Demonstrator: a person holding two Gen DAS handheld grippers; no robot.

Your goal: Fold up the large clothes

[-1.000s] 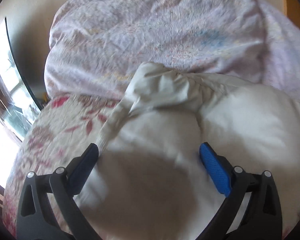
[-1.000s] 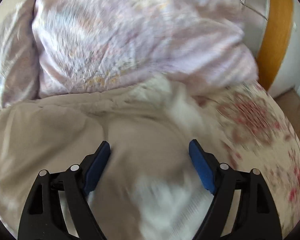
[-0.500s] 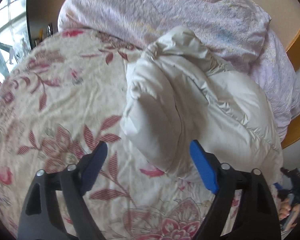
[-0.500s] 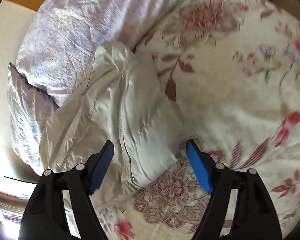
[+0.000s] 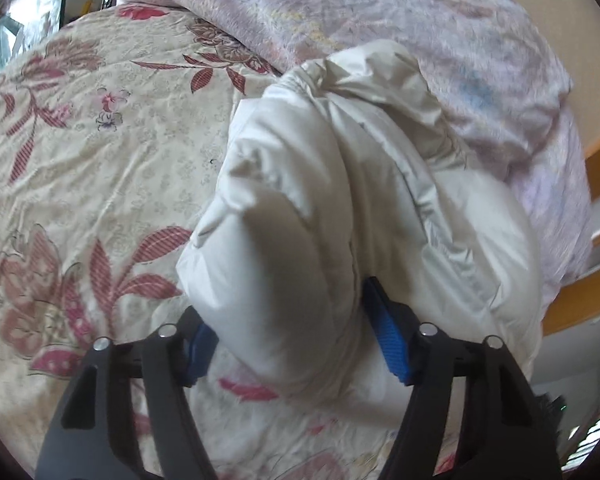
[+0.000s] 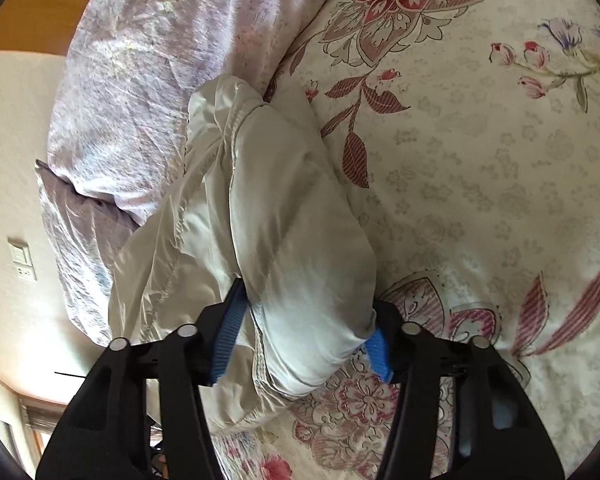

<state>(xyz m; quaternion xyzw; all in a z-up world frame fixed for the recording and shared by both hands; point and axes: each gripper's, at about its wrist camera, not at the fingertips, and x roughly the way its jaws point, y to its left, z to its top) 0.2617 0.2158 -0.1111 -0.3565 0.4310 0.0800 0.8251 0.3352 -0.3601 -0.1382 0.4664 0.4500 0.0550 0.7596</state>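
A puffy off-white down jacket (image 5: 340, 208) lies bunched on the floral bed cover, against the lilac duvet. My left gripper (image 5: 296, 340) has its blue-padded fingers on either side of a thick fold of the jacket's near end, pressing into it. In the right wrist view the same jacket (image 6: 268, 208) runs away from me, and my right gripper (image 6: 300, 336) grips another thick fold between its pads. Both sets of jaws stand fairly wide around the padding.
The cream bed cover with red flowers (image 5: 80, 168) spreads to the left, and to the right in the right wrist view (image 6: 480, 168). A rumpled lilac duvet (image 5: 400, 20) is heaped at the back. A wooden bed frame (image 5: 580, 300) and wall (image 6: 8, 160) border the bed.
Both grippers have moved in onto the jacket and closed partway on its near folds; half a second ago they hung open above it.
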